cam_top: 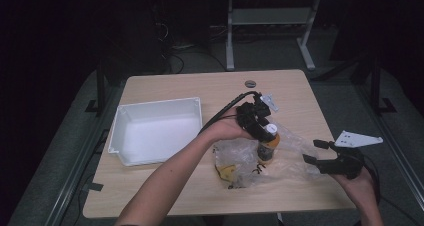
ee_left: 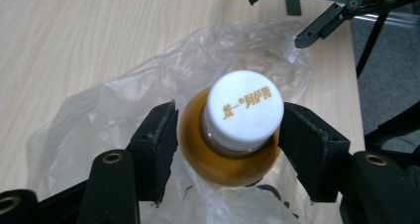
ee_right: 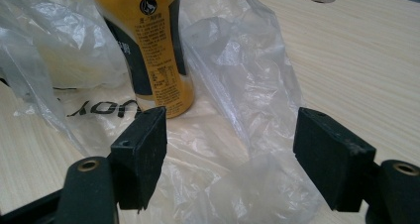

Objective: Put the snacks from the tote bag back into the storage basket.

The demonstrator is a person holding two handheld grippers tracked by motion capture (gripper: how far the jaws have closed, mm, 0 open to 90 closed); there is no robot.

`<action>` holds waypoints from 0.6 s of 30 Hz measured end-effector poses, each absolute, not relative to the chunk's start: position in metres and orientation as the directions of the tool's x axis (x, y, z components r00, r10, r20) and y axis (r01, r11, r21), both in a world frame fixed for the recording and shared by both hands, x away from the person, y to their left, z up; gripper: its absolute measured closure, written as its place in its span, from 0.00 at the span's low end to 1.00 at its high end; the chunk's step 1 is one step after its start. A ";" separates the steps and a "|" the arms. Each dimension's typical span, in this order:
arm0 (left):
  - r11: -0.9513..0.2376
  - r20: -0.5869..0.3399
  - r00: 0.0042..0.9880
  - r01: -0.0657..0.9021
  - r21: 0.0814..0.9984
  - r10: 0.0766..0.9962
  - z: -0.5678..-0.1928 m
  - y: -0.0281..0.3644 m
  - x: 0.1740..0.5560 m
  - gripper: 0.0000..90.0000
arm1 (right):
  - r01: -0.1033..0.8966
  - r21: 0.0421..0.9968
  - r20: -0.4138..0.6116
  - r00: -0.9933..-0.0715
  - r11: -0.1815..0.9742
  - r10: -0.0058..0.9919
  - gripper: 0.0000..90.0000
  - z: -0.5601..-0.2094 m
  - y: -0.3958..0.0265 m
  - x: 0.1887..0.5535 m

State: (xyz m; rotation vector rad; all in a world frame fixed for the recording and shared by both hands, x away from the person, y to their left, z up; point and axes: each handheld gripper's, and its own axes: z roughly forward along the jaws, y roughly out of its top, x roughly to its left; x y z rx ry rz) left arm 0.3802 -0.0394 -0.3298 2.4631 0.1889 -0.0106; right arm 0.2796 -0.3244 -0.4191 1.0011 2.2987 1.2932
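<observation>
Left tool: I have its jaws set either side of the bottle's neck and shoulder; the pads look just at the bottle's sides, and I cannot tell whether they press on it.
Right tool: I hold it low over the table's right edge, jaws wide apart, nothing between them but a fold of the bag below.
Bottle: upright, with a white cap bearing gold lettering, amber contents and a yellow-and-black label; it stands on the bag, right of the table's middle.
Bag: clear, crumpled plastic with dark print, spread flat under and around the bottle, between my two tools.
Bin: white, shallow, open-topped, on the left half of the table, well apart from the bottle.
Table: light wood, with a round hole near its far edge.
</observation>
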 end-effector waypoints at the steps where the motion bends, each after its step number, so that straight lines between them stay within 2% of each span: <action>1: -0.771 -0.058 0.989 0.140 0.621 0.134 -0.330 -0.040 0.380 0.44 | 0.419 0.841 0.060 -0.702 0.343 0.709 0.32 -0.419 -0.325 0.279; 10: -0.782 -0.071 0.991 0.134 0.608 0.115 -0.330 -0.045 0.384 0.48 | 0.416 0.844 0.062 -0.704 0.340 0.708 0.32 -0.418 -0.326 0.279; 18: -0.781 -0.083 0.987 0.157 0.604 0.134 -0.325 -0.044 0.384 0.57 | 0.416 0.845 0.066 -0.703 0.335 0.708 0.32 -0.418 -0.326 0.281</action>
